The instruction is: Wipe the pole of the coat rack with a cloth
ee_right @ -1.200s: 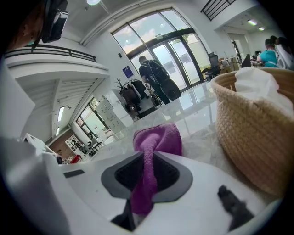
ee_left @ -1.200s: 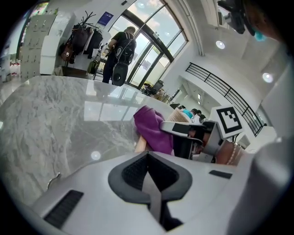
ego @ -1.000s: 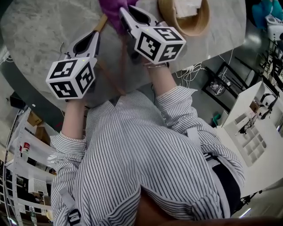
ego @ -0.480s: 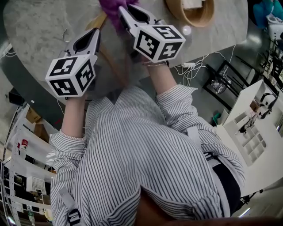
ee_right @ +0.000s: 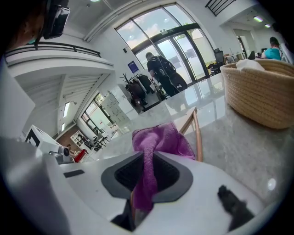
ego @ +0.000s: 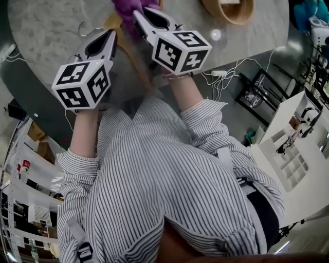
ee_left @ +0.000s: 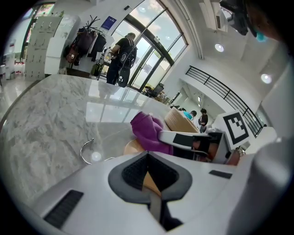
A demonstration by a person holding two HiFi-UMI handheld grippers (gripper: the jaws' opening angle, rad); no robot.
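The coat rack's wooden pole [ego: 135, 62] runs slantwise above the marble table [ego: 46, 36]. My left gripper [ego: 111, 34] is shut on the pole, which shows as a tan strip [ee_left: 150, 182] between its jaws [ee_left: 148, 160]. My right gripper [ego: 136, 13] is shut on a purple cloth [ego: 127, 6] right beside the pole, just past the left gripper. In the right gripper view the cloth [ee_right: 161, 140] is pinched in the jaws [ee_right: 146, 170] and bunches beyond them, with a wooden bar [ee_right: 198, 133] next to it. The left gripper view shows the cloth [ee_left: 147, 132] too.
A woven basket [ego: 229, 13] stands on the table at the far right; it also appears as the basket [ee_right: 262, 92] in the right gripper view. A thin metal hook [ego: 85, 26] lies on the marble at the left. People and hung coats are far off by the glass doors.
Both grippers have crept a little farther along the pole, the right one carrying the cloth. The basket has drifted toward the top edge of the head view.
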